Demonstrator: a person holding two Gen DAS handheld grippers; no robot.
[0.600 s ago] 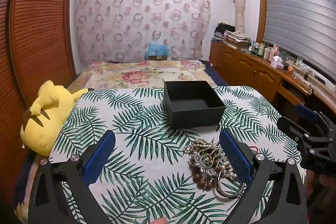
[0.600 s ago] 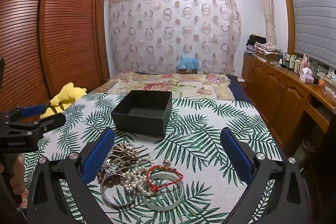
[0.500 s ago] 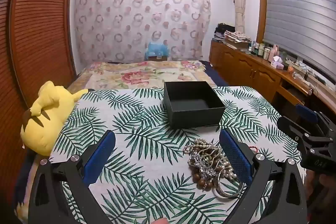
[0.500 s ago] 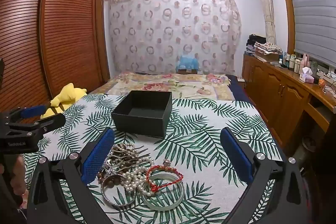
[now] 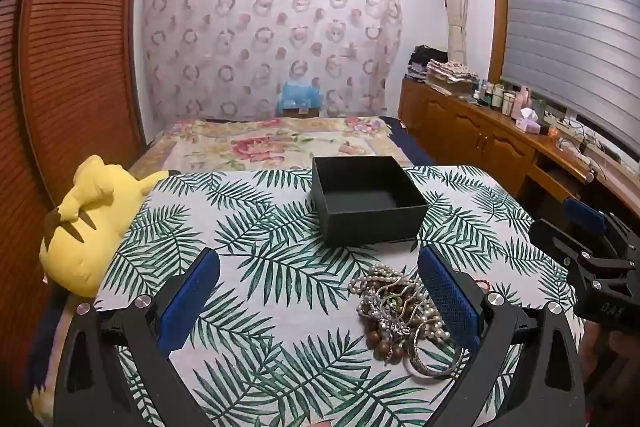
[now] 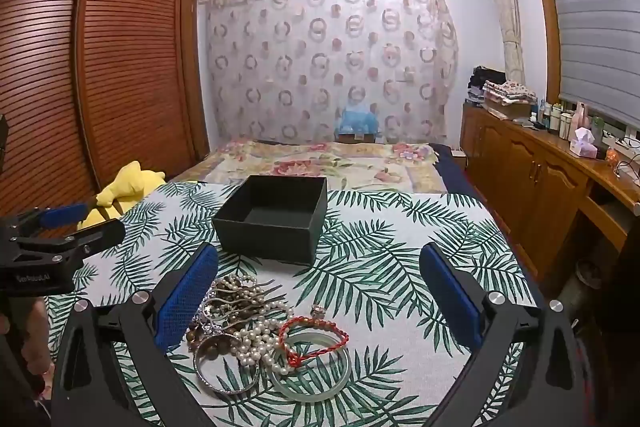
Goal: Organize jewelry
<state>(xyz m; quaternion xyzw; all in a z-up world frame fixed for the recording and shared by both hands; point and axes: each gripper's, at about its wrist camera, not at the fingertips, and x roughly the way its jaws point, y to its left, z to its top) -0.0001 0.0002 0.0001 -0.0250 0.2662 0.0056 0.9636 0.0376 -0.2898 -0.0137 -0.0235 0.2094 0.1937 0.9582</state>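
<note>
A tangled pile of jewelry (image 6: 256, 331) lies on the palm-leaf tablecloth: pearl strands, wooden beads, a silver bangle, a pale green bangle (image 6: 312, 367) and a red cord bracelet (image 6: 312, 335). Behind it stands an empty black open box (image 6: 276, 215). My right gripper (image 6: 318, 291) hovers open over the pile, which sits toward its left finger. In the left wrist view the pile (image 5: 404, 315) lies by the right finger of my open left gripper (image 5: 320, 291), with the box (image 5: 368, 199) beyond. Nothing is held.
A yellow plush toy (image 5: 88, 223) rests at the table's left edge. A bed with a floral cover (image 5: 276, 143) lies behind the table. A wooden wardrobe (image 6: 100, 75) stands left and a cluttered wooden cabinet (image 6: 540, 163) runs along the right wall.
</note>
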